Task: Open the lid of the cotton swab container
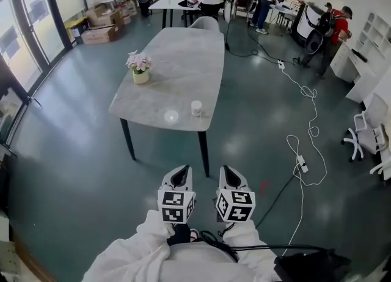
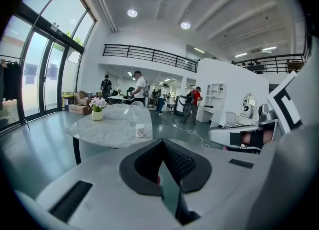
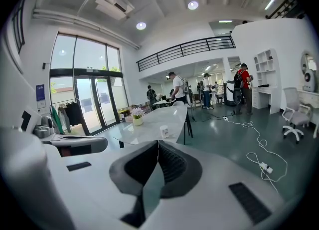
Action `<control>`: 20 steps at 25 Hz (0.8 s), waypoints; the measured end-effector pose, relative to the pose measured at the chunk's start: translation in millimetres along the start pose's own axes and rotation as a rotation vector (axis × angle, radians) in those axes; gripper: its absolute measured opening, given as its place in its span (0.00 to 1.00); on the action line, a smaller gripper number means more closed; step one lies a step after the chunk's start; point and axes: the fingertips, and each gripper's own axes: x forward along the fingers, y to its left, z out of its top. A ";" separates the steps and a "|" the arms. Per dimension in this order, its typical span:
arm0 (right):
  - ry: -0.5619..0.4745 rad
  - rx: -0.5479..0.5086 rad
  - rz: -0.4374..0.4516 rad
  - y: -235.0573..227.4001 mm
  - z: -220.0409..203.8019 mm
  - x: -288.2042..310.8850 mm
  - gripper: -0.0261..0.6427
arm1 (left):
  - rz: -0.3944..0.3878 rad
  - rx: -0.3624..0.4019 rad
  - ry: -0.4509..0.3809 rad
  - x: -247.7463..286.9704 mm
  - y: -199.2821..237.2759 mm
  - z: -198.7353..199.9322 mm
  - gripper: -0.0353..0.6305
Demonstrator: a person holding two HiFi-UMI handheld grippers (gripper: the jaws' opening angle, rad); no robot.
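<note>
The cotton swab container (image 1: 196,108) stands at the near edge of the worktop (image 1: 183,60), straight ahead of and well apart from the left gripper (image 1: 181,170) and right gripper (image 1: 228,170), both closed and empty.

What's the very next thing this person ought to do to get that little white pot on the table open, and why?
Probably step toward the table first. The white container stands near its front edge, well out of reach: the left gripper and right gripper are shut, empty and held close to the body.
</note>
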 end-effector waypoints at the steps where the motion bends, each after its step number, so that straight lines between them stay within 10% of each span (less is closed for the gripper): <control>1: 0.004 0.005 0.000 -1.5 -0.7 1.3 0.13 | -0.002 0.003 0.003 1.9 -1.6 0.3 0.06; 20: -0.011 -0.008 0.004 -23.0 43.4 75.6 0.13 | -0.009 0.036 -0.038 81.0 22.7 47.7 0.06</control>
